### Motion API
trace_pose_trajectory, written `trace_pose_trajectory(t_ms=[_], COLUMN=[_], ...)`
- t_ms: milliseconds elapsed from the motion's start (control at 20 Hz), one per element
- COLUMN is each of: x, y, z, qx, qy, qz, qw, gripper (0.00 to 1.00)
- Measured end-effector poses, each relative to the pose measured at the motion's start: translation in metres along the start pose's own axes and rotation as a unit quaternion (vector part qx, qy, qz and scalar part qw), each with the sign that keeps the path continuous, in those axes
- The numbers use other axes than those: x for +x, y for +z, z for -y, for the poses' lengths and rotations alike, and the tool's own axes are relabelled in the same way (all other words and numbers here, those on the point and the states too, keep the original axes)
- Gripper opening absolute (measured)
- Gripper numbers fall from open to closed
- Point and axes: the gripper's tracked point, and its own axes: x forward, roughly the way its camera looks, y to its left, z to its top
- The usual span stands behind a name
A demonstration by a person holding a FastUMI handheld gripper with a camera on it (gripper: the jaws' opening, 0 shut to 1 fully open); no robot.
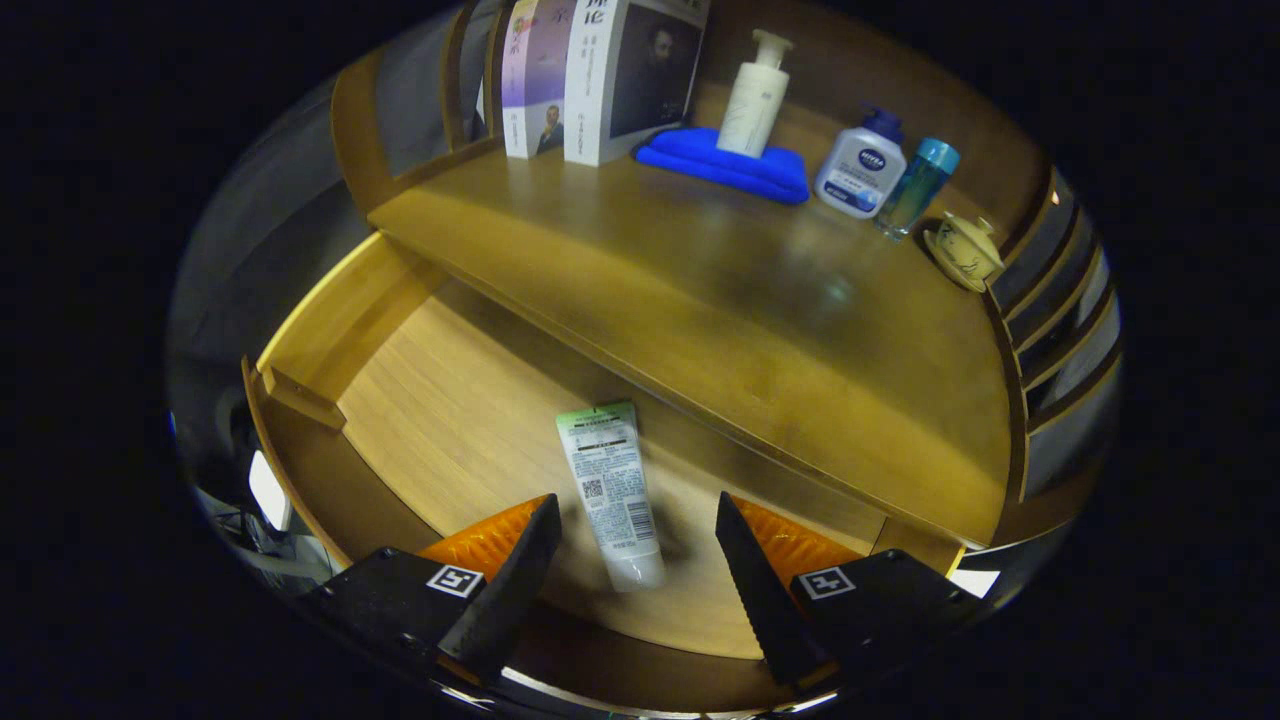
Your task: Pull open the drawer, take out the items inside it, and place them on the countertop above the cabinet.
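Gripper (637,515) spread wide, fingers apart and pressing on nothing, poised over the pulled-out drawer (330,330). Between the fingers, a white squeeze tube (610,490) lying flat on the drawer's wooden floor, cap end nearest the gripper, green-edged crimped end pointing toward 12 o'clock and slightly 11; clear of both fingers, a little nearer the left one. Drawer floor otherwise bare wood, side wall rising at 10 o'clock from the tube. Beyond the tube at 12 to 2 o'clock, the countertop (700,300) overhanging the drawer's rear. Along the far part of the countertop, from 11 round to 2 o'clock: two upright books (600,70) side by side, a folded blue cloth (725,165) just beside them, a white pump bottle (755,95) standing on the cloth, a squat white pump bottle with a blue top (862,165), a slim teal bottle (917,187) touching or just beside it, and a small lidded teacup (963,250) on its saucer. Wooden slatted rails at both ends of the countertop.
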Motion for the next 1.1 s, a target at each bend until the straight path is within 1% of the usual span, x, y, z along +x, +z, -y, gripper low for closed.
trace_pose_trajectory(t_ms=[150, 300, 400, 500, 600, 650, 750, 800, 850, 950, 1050, 1100], x=[0.016, 0.029, 0.036, 0.044, 0.043, 0.044, 0.045, 0.056, 0.051, 0.05, 0.048, 0.046], y=[-0.007, -0.013, -0.018, -0.021, -0.026, -0.028, -0.029, -0.031, -0.03, -0.028, -0.029, -0.029], z=[-0.001, -0.006, -0.01, -0.01, -0.009, -0.012, -0.013, -0.015, -0.014, -0.014, -0.016, -0.018], qx=[0.005, 0.009, 0.011, 0.008, 0.008, 0.006, 0.005, 0.003, -0.001, -0.004, -0.014, -0.018], qy=[0.005, 0.013, 0.017, 0.015, 0.017, 0.021, 0.02, 0.019, 0.018, 0.014, 0.014, 0.017], qz=[-0.039, -0.071, -0.087, -0.099, -0.109, -0.115, -0.122, -0.122, -0.122, -0.116, -0.111, -0.11], qw=[0.999, 0.997, 0.996, 0.995, 0.994, 0.993, 0.992, 0.992, 0.992, 0.993, 0.994, 0.994], gripper=[0.98, 0.92, 0.92, 0.83, 0.73, 0.74, 0.62, 0.57, 0.57, 0.49, 0.37, 0.37])
